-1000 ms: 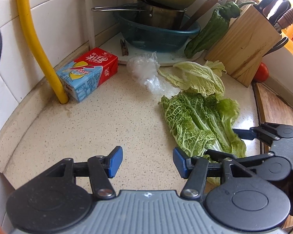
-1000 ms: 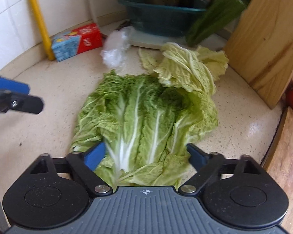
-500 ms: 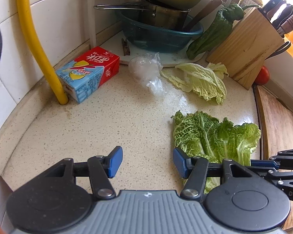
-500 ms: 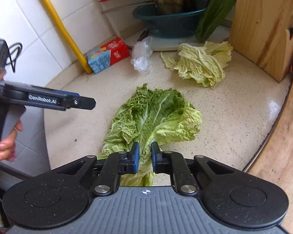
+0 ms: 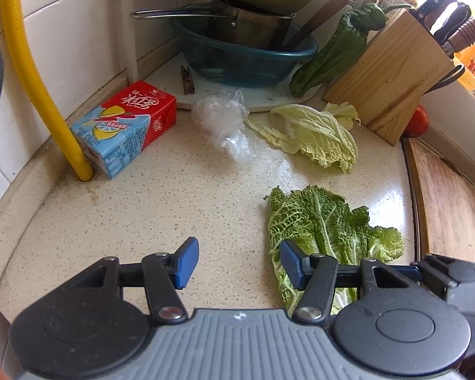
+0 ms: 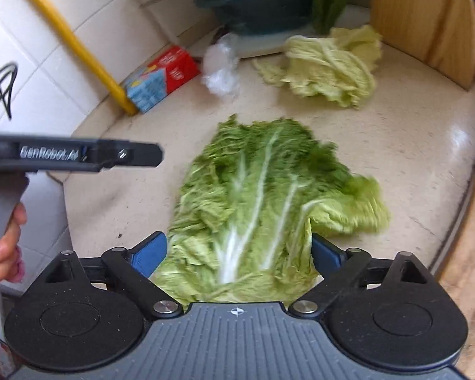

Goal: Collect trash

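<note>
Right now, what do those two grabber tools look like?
Both match. The left tool has black linkage arms with silver rivets, round black discs at each side, a ribbed grey body and blue pads. The right tool has the same parts. Seen from the side, the left one bears white lettering reading GenRobot.AI, and black cable loops behind it.

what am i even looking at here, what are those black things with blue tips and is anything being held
They are two hand-held grippers, one in each of a person's hands, each carrying a camera that looks along its fingers. One picture is from the left gripper, the other from the right gripper. On the speckled counter lie a dark green cabbage leaf, a paler leaf, a crumpled plastic bag and a drink carton. Nothing is held: the left jaws stand open over bare counter, and the right jaws have just opened wide, with the dark leaf's stem end lying between them.
</note>
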The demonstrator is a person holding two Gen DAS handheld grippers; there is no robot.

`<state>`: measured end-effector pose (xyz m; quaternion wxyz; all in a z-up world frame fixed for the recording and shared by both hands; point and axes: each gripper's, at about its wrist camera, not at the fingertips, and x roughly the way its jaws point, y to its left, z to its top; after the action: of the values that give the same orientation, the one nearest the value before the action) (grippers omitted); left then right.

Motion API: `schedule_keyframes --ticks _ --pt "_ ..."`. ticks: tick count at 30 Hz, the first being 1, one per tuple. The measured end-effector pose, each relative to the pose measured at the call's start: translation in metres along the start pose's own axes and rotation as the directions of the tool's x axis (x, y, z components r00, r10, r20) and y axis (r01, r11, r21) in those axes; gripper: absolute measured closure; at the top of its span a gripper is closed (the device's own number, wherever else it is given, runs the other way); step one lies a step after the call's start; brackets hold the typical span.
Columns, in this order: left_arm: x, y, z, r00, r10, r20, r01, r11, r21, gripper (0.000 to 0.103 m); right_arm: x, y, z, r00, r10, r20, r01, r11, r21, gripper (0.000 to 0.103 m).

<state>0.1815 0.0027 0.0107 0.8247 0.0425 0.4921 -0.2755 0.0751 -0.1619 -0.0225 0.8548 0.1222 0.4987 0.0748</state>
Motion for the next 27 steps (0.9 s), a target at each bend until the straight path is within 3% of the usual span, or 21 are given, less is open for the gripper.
schedule_keyframes --ticks 2,4,5,9,11,13,14,16,17,21,25,26,27 --pt "-0.002 0.005 0.001 1.0 0.0 0.007 0.0 1.0 -0.009 0.051 0.01 0.021 -0.003 0.997 -0.08 0.001 0.08 0.995 -0.062 0.0" --pt "-0.005 0.01 0.002 1.0 -0.003 0.012 0.003 1.0 -0.021 0.051 0.024 0.042 -0.008 0.982 -0.189 0.028 0.19 0.959 -0.21 0.0" --pt "-0.006 0.013 0.002 1.0 -0.003 0.014 0.004 1.0 -0.026 0.051 0.026 0.045 -0.012 0.976 -0.211 0.051 0.217 0.948 -0.232 0.0" --pt "-0.007 0.018 0.002 1.0 -0.014 0.022 0.015 0.999 -0.033 0.051 0.014 0.032 -0.012 0.986 -0.164 0.021 0.163 0.952 -0.261 0.006" --pt "-0.005 0.017 0.004 0.999 -0.028 0.019 0.028 0.999 -0.024 0.051 0.003 0.023 -0.008 0.991 -0.136 -0.005 0.131 0.962 -0.241 0.019" --pt "-0.003 0.011 0.008 0.999 -0.043 0.023 0.043 0.999 -0.002 0.051 -0.009 0.017 -0.003 0.995 -0.1 -0.024 0.092 0.973 -0.212 0.043" --pt "-0.002 0.007 0.01 0.998 -0.052 0.025 0.052 0.999 0.012 0.051 -0.016 0.015 -0.003 0.995 -0.095 -0.024 0.088 0.976 -0.201 0.05" --pt "0.002 -0.002 0.017 0.996 -0.085 0.027 0.084 0.996 0.037 0.051 -0.025 0.011 -0.004 0.995 -0.102 -0.017 0.097 0.979 -0.182 0.084" --pt "0.005 -0.007 0.023 0.993 -0.114 0.022 0.113 0.993 0.041 0.051 -0.029 0.006 -0.004 0.995 -0.102 -0.017 0.098 0.981 -0.165 0.087" --pt "0.028 -0.03 0.047 0.975 -0.223 0.004 0.223 0.974 0.031 0.051 -0.035 -0.013 -0.008 0.998 -0.056 -0.016 0.055 0.997 -0.055 0.089" --pt "0.067 -0.05 0.074 0.95 -0.312 -0.033 0.309 0.948 -0.075 0.049 -0.036 -0.021 -0.014 1.0 0.004 0.01 -0.004 1.0 0.007 0.089" --pt "0.08 -0.055 0.081 0.949 -0.314 -0.037 0.308 0.945 -0.112 0.049 -0.037 -0.02 -0.016 1.0 0.01 0.015 -0.01 1.0 0.008 0.089" --pt "0.088 -0.059 0.085 0.96 -0.28 -0.018 0.275 0.952 -0.135 0.049 -0.036 -0.02 -0.017 1.0 0.012 0.02 -0.012 1.0 0.006 0.089"
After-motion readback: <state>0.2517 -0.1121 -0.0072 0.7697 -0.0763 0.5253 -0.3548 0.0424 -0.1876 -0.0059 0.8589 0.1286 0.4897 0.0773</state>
